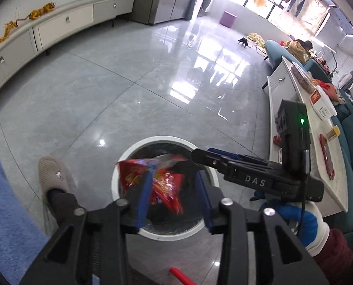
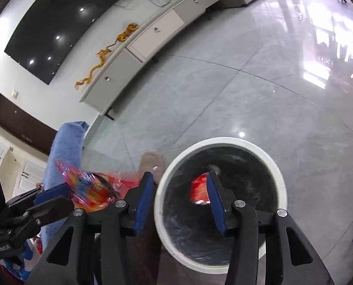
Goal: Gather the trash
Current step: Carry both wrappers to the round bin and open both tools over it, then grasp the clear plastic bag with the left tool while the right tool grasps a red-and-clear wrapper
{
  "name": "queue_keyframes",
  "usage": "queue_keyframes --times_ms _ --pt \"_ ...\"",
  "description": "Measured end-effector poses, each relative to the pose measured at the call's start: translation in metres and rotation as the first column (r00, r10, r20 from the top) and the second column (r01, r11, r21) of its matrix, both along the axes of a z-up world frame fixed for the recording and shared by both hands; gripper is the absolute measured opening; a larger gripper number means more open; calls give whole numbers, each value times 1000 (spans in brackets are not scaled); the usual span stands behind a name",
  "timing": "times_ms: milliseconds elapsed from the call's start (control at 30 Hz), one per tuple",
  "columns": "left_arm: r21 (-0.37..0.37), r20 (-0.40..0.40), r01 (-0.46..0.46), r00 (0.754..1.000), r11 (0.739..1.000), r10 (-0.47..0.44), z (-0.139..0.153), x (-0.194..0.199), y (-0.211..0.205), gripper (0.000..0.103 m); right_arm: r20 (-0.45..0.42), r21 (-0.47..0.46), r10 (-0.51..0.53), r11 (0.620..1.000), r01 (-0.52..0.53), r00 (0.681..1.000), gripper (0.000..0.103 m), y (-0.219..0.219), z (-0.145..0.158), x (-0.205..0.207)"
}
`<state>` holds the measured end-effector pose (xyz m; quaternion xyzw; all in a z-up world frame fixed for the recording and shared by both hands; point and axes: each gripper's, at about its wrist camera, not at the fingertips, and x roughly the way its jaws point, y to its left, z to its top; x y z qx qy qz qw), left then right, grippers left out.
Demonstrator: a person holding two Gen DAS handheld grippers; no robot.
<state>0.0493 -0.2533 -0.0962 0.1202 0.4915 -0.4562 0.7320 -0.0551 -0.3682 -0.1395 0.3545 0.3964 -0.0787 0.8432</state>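
Note:
A round white trash bin with a dark liner stands on the floor below both grippers; it also shows in the right wrist view. My left gripper is open above the bin, and a red snack wrapper hangs blurred between its blue fingers, over the bin mouth. The same wrapper shows at the left gripper's tip in the right wrist view. My right gripper is open and empty over the bin's near rim. A red piece of trash lies inside the bin.
A foot in a beige slipper stands left of the bin. A white coffee table with boxes and a red item is on the right, a teal sofa behind it. A long white cabinet lines the far wall.

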Motion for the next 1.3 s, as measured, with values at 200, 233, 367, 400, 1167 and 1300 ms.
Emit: queue_keyframes --times_ms 200,233,367,400,1167,1300 --pt "-39 1 -28 1000 999 28 4 -1 13 38 -34 -48 -24 999 23 999 47 -7 -2 -18" --pt "-53 6 -36 999 998 36 7 -1 18 38 -35 -59 -28 998 26 999 47 -7 1 -21" --pt "-122 42 -80 995 989 86 28 1 45 38 -22 -109 -27 994 25 999 47 1 20 -25" --pt "-141 60 -92 993 986 101 37 1 54 38 -12 -128 -24 991 22 1000 47 4 29 -26" --pt "-246 313 -527 751 814 581 104 -30 382 38 173 -392 429 856 -338 887 52 214 179 30" --pt "-223 288 -611 703 760 650 86 -42 445 38 157 -384 529 811 -442 834 52 262 176 43"
